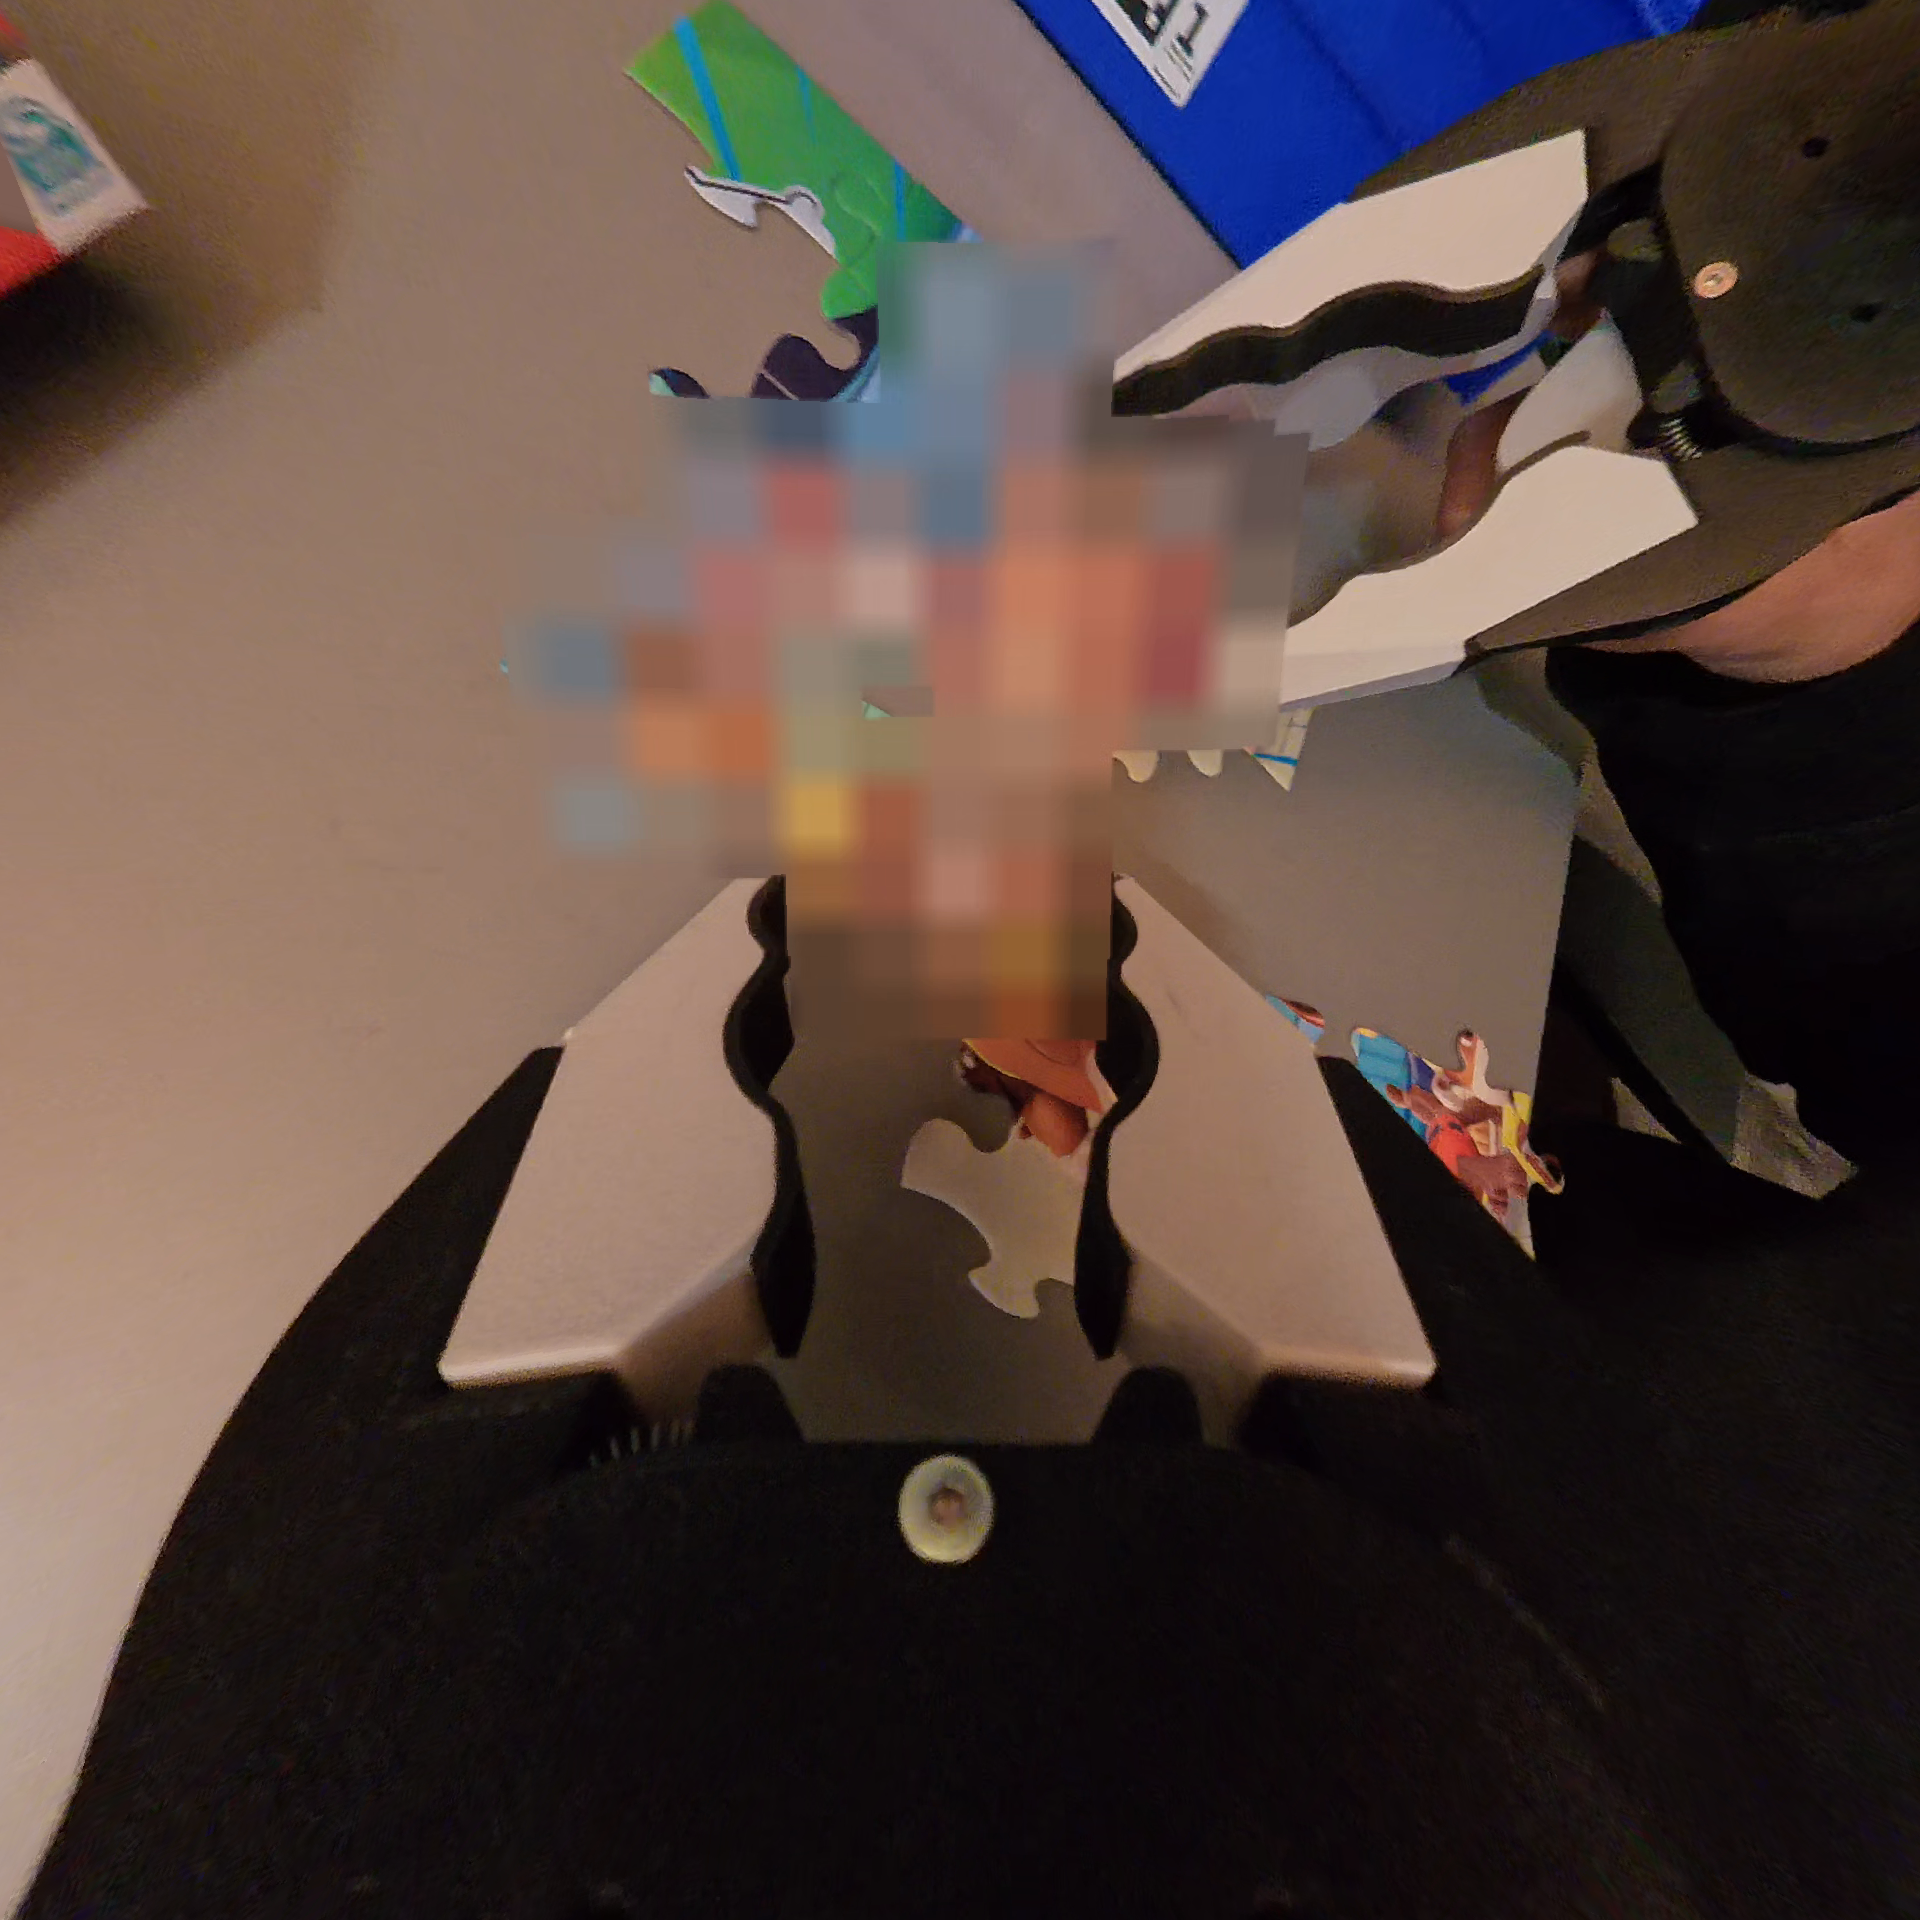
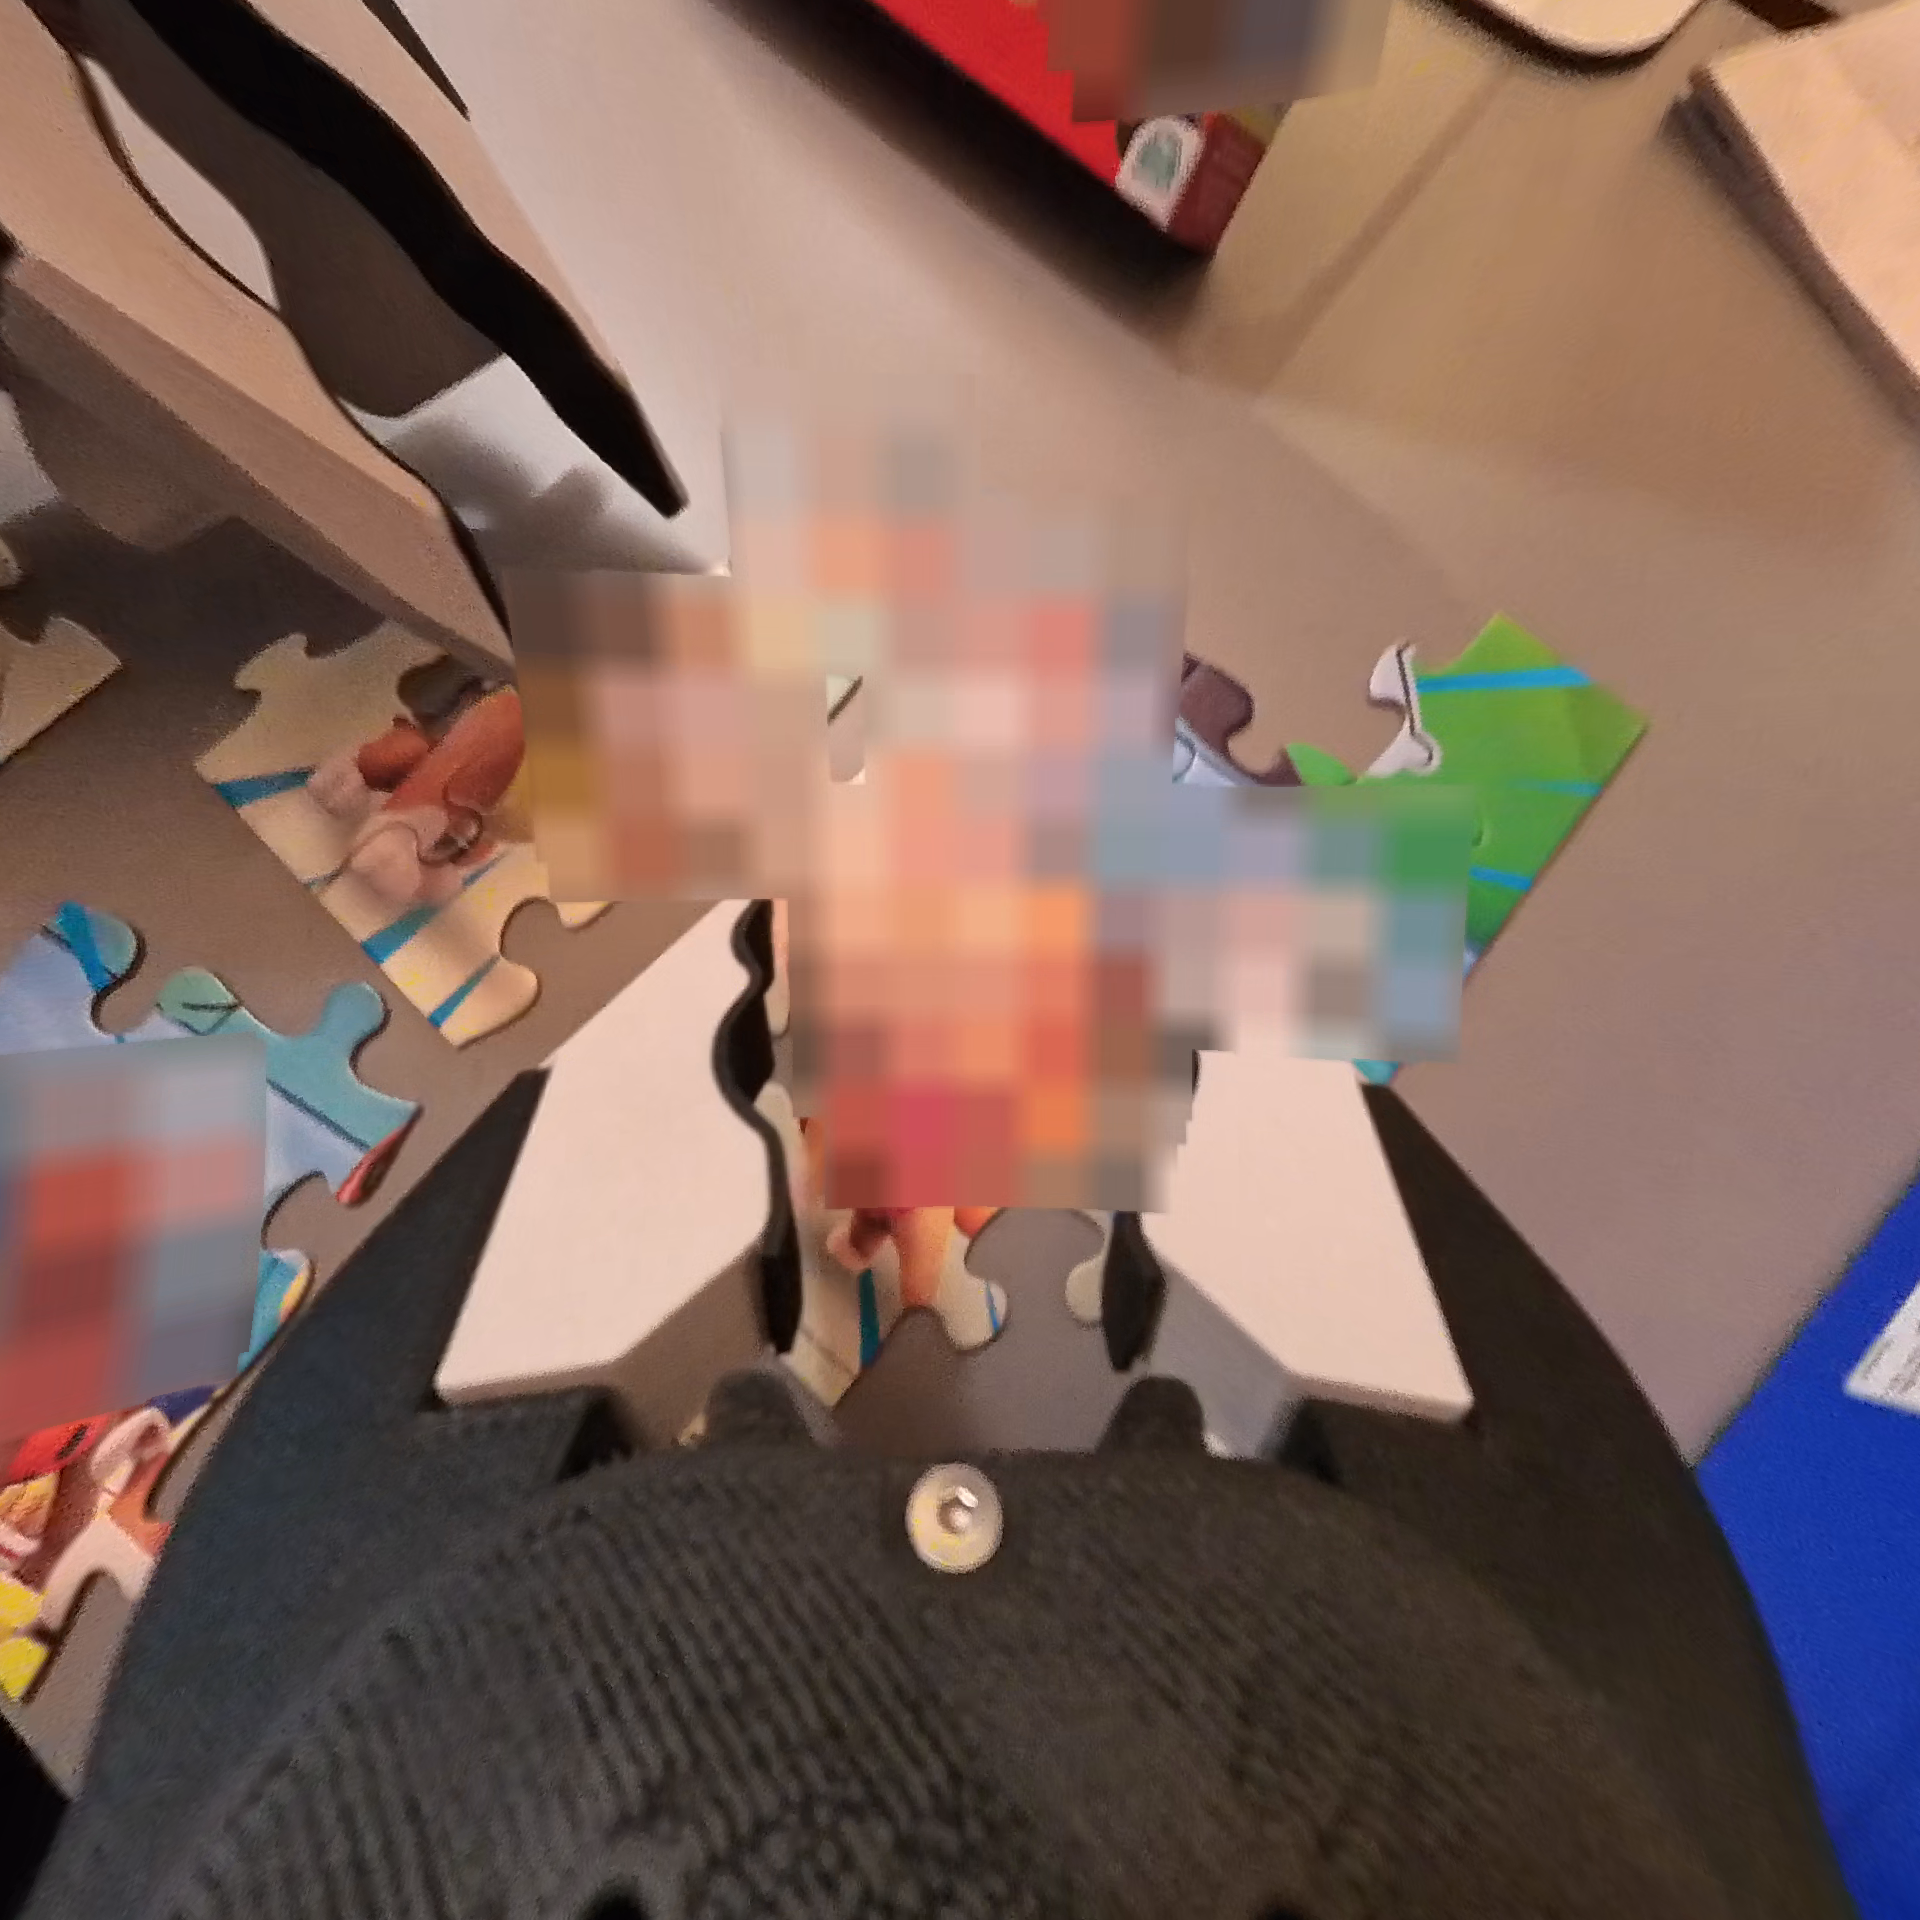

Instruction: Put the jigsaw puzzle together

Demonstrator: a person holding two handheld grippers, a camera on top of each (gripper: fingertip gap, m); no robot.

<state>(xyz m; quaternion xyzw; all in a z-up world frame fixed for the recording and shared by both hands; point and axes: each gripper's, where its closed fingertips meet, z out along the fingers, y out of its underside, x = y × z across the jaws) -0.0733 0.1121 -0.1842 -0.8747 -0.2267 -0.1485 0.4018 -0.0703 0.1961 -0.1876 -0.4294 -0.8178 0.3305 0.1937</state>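
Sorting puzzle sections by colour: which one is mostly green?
The green puzzle section at the far corner, with blue stripes; the nearer sections show cream, orange and light blue.

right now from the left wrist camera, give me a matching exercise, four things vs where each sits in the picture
Things:
1. green puzzle section
2. blue box
3. red box
4. loose puzzle piece with a brown and orange print

Places:
A. top right corner
B. between the left tongs' fingers, low in the gap
C. far left edge, near the top
D. top centre, on the grey table

Pairs: 1-D, 2-A, 3-C, 4-B
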